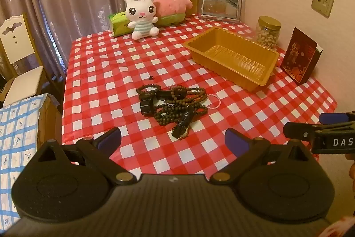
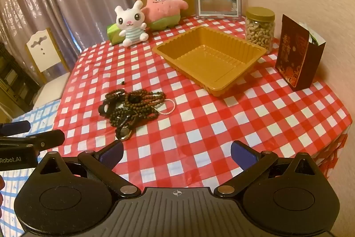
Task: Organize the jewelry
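Note:
A tangled pile of dark bead bracelets, black bangles and a watch [image 1: 175, 104] lies mid-table on the red checked cloth; it also shows in the right wrist view [image 2: 133, 109]. A thin pink bead bracelet [image 1: 214, 101] lies at its right edge. A tiny earring [image 1: 150, 77] lies just behind the pile. An empty golden plastic tray [image 1: 233, 57] stands behind and to the right, also in the right wrist view [image 2: 210, 57]. My left gripper [image 1: 173, 139] is open and empty, in front of the pile. My right gripper [image 2: 177, 152] is open and empty, to the pile's right.
At the back stand a white bunny plush [image 1: 142, 14], a pink starfish plush [image 1: 170, 1], a green tissue pack [image 1: 118, 23], a picture frame [image 1: 220, 3], a jar of nuts [image 1: 267, 31] and a dark red box [image 1: 299, 54]. A chair [image 1: 20, 54] stands left of the table.

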`<state>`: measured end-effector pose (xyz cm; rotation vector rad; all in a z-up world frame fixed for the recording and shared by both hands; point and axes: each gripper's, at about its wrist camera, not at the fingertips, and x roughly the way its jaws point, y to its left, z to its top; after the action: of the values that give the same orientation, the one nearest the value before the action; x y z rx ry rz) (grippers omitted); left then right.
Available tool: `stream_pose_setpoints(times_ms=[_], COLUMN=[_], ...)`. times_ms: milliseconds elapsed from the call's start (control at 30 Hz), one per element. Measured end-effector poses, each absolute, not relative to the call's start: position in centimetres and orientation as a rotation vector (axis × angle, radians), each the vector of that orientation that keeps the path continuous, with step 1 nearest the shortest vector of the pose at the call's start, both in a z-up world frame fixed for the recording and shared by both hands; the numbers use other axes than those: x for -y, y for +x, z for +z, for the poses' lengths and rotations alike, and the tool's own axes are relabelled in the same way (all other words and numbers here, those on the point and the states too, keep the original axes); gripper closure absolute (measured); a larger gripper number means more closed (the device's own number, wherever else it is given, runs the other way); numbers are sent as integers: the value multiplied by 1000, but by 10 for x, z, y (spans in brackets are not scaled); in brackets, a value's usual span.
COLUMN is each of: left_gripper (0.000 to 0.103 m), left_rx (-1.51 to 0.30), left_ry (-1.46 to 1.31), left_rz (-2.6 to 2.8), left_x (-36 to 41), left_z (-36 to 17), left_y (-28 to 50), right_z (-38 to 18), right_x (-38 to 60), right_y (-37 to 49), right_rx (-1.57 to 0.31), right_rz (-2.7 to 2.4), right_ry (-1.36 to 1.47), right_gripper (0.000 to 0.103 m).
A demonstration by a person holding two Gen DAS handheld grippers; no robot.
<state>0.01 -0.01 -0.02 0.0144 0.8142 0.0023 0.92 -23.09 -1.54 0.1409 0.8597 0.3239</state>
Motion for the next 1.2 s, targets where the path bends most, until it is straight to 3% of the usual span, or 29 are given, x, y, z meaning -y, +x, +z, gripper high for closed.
stream_pose_setpoints(times_ms=[1200], left_gripper=[4], left_rx=[-815], left_ry=[16], left_rz=[5], left_x=[0], left_z=[0], left_y=[0], right_z=[-19], right_x=[233], right_y=[13], right_rx=[-861], right_rz=[331], right_ry=[153], right_gripper=[0])
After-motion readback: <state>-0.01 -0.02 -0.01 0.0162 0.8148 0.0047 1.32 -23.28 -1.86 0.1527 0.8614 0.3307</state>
